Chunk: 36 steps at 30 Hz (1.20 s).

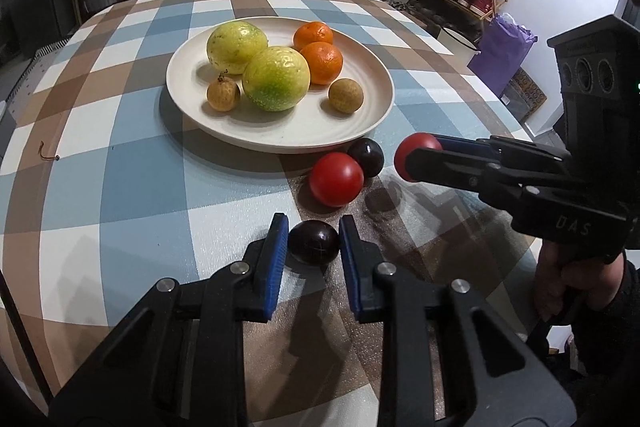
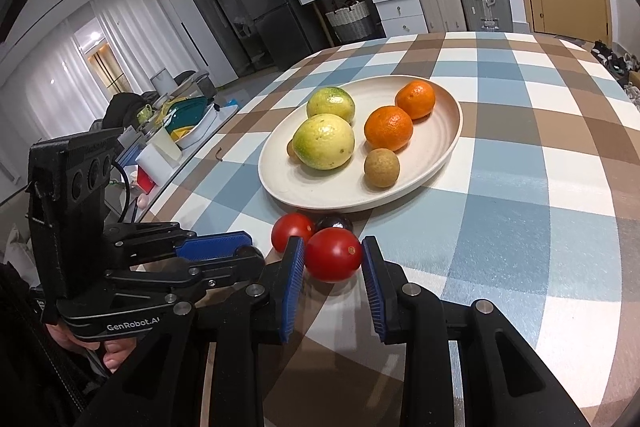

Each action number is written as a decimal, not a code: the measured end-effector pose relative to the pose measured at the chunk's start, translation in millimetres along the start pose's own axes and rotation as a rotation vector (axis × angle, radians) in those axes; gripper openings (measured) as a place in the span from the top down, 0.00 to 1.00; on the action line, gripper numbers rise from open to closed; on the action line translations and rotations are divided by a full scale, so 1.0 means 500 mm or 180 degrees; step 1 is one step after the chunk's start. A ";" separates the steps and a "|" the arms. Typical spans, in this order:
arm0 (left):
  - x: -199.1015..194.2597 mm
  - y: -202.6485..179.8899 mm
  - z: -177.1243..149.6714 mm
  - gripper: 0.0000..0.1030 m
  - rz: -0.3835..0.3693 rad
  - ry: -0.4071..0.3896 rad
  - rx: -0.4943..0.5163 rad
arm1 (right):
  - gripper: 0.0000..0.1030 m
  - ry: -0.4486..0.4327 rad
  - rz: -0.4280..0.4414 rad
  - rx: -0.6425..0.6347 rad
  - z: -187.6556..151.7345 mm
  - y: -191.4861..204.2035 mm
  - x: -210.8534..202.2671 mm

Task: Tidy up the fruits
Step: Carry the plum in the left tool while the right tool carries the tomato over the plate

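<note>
From the left wrist, the left gripper [image 1: 313, 233] angled down at the table [image 1: 120, 163], pinching a dark plum [image 1: 314, 242]. From the right wrist, the right gripper [image 2: 333, 254] tilted down, clamping a tomato [image 2: 333, 254], seemingly lifted, near the plate [image 2: 440, 151].

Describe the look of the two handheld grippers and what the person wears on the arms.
Both grippers are matte black plastic linkages with silver pivot pins and ribbed blue pads on the fingers. The right gripper carries "DAS" lettering and a boxy black block with three round lenses. The left gripper reads "GenRobot.AI" in white, has the same block, and a thin black cable loops behind it. A dark sleeve covers the wrist.
</note>
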<state>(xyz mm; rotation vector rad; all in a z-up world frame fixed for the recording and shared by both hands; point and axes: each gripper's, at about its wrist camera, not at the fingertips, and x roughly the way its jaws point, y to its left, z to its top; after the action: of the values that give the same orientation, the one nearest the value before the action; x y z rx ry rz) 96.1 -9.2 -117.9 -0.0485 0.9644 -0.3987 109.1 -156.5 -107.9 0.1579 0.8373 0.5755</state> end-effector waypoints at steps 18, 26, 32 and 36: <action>-0.073 0.015 0.116 0.78 -0.0041 -0.0406 0.0027 | 0.71 -0.0152 0.0251 0.0051 0.079 -0.004 0.000; -0.052 0.025 0.187 0.78 -0.0039 -0.0381 -0.0027 | 0.71 -0.0244 0.0331 0.0082 0.129 -0.016 0.001; -0.022 0.037 0.240 0.78 -0.0056 -0.0348 -0.0043 | 0.71 -0.0263 0.0331 0.0137 0.165 -0.041 0.014; 0.008 0.042 0.276 0.78 -0.0071 -0.0306 -0.0041 | 0.71 -0.0249 0.0340 0.0195 0.185 -0.063 0.027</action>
<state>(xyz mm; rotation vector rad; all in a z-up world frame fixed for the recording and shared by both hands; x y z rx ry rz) 215.9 -9.9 -46.3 -0.0893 0.8722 -0.4071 197.7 -167.1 -66.3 0.2806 0.7741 0.6401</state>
